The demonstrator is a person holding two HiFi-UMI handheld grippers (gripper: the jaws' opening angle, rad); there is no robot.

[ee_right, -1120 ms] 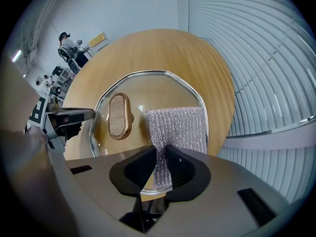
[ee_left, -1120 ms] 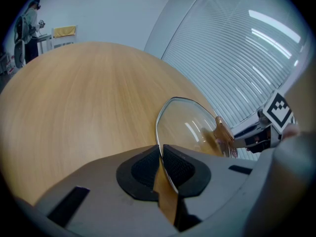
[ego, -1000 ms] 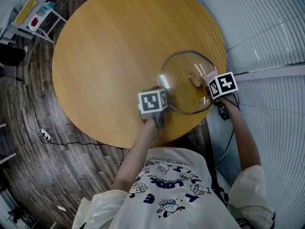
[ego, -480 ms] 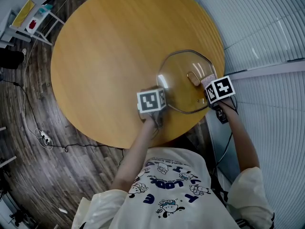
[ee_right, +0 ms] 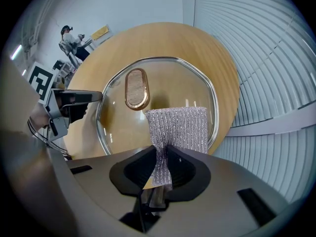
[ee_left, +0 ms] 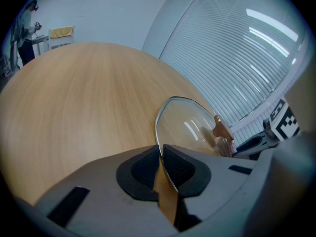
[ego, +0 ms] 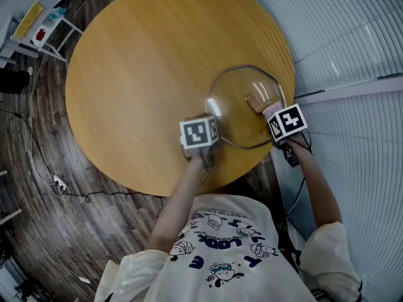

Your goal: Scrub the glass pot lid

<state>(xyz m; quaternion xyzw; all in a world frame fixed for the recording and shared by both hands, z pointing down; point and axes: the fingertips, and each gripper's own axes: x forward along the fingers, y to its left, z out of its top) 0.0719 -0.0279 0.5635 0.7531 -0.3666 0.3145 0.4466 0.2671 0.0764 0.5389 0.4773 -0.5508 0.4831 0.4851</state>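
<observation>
Glass pot lid (ego: 245, 109) is laid near the table (ego: 126, 74) edge — its rim is pinched by the left gripper (ee_left: 160, 157). Scrub cloth (ee_right: 180, 127) is squeezed in the right gripper (ee_right: 162, 162). Glass is prob. slippery & breakable — best held at rim.

A white short-sleeved T-shirt (ego: 227, 231) bears blue cartoon prints (lettering too); the grey jaws have black pads (ee_left: 143, 165).

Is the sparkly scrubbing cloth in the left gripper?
No, the right gripper pinches the scrubbing cloth, while the left gripper grips the rim of the glass lid.
</observation>
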